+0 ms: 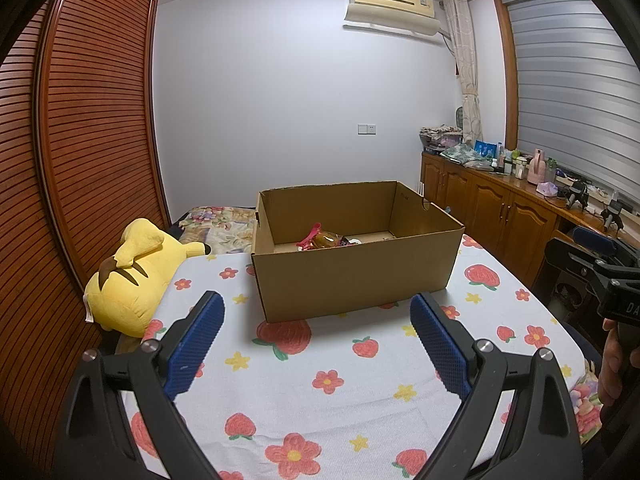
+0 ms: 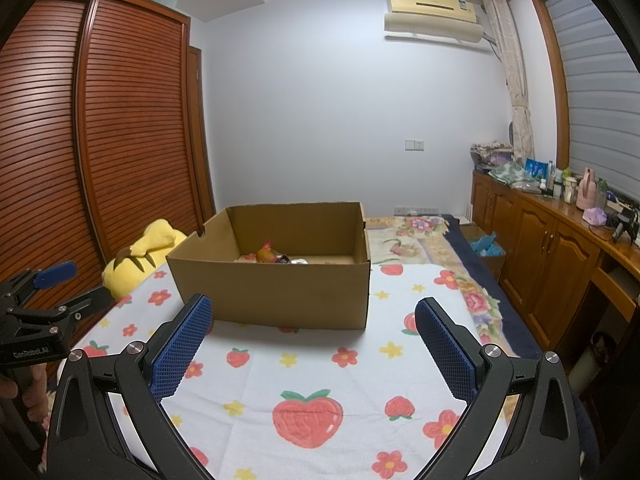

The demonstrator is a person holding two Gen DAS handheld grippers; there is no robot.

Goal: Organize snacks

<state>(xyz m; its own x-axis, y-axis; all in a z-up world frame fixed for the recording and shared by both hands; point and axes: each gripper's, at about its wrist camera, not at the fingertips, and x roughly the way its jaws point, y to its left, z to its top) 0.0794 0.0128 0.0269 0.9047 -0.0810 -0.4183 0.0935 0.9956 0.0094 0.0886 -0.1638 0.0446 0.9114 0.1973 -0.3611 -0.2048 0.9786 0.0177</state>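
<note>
An open cardboard box (image 1: 352, 280) (image 2: 276, 292) stands on a bed covered by a white cloth printed with strawberries and flowers (image 1: 320, 380) (image 2: 304, 368). Several snack packets (image 1: 324, 239) (image 2: 272, 257) lie on the box floor, mostly hidden by its near wall. My left gripper (image 1: 316, 320) hovers open above the cloth, short of the box, with nothing between its blue pads. My right gripper (image 2: 312, 320) is likewise open and empty in front of the box. Each gripper shows at the edge of the other's view, held by a hand.
A yellow plush toy (image 1: 132, 276) (image 2: 140, 252) lies left of the box beside a slatted wooden wardrobe (image 1: 88, 140). A wooden sideboard (image 2: 552, 248) with bottles and clutter runs along the right wall. A small box with blue items (image 2: 486, 246) sits between the bed and the sideboard.
</note>
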